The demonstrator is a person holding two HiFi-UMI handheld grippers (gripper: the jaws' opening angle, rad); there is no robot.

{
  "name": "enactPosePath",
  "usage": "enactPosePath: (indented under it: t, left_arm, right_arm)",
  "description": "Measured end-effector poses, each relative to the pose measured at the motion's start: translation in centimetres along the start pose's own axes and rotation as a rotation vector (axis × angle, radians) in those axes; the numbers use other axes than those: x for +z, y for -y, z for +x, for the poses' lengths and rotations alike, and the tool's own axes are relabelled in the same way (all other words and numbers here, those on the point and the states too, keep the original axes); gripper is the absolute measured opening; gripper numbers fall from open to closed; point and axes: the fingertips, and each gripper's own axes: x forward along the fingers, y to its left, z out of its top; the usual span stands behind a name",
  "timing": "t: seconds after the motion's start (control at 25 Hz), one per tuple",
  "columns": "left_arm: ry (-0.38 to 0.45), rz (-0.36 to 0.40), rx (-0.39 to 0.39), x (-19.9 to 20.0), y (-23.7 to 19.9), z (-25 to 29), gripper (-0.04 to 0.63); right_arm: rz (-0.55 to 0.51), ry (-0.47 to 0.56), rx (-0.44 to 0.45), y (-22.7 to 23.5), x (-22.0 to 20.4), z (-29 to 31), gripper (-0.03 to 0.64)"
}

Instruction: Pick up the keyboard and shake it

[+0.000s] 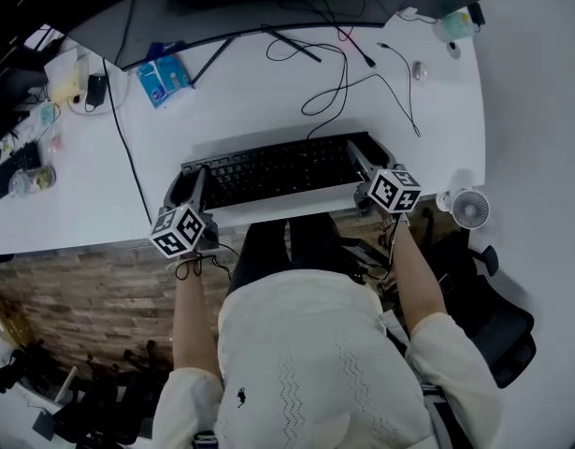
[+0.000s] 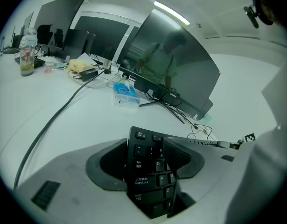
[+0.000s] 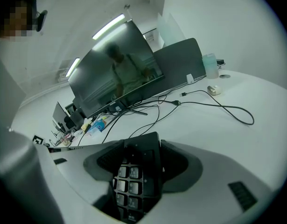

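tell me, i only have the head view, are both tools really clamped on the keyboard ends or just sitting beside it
observer: The left tool is clamped. Its own view shows the jaws shut on the keyboard at the Tab and Caps Lock end.
operator: and the right one
observer: The right tool is clamped too. Its view shows the number-pad end pinched between its jaws, with keys visible in the gap.

Left gripper (image 1: 198,183), right gripper (image 1: 362,162), both clamped (arms reaching forward)
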Motion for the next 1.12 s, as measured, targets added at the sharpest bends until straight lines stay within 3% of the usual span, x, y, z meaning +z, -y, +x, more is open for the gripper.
enactPosePath:
  t: [1.12]
  left_arm:
    - [0.140,0.070,-0.061,4.3,3.6,-5.5,0.232]
  right_arm:
    - [-0.057,0.158,0.020,-3.9,4.3,-6.0,0.246]
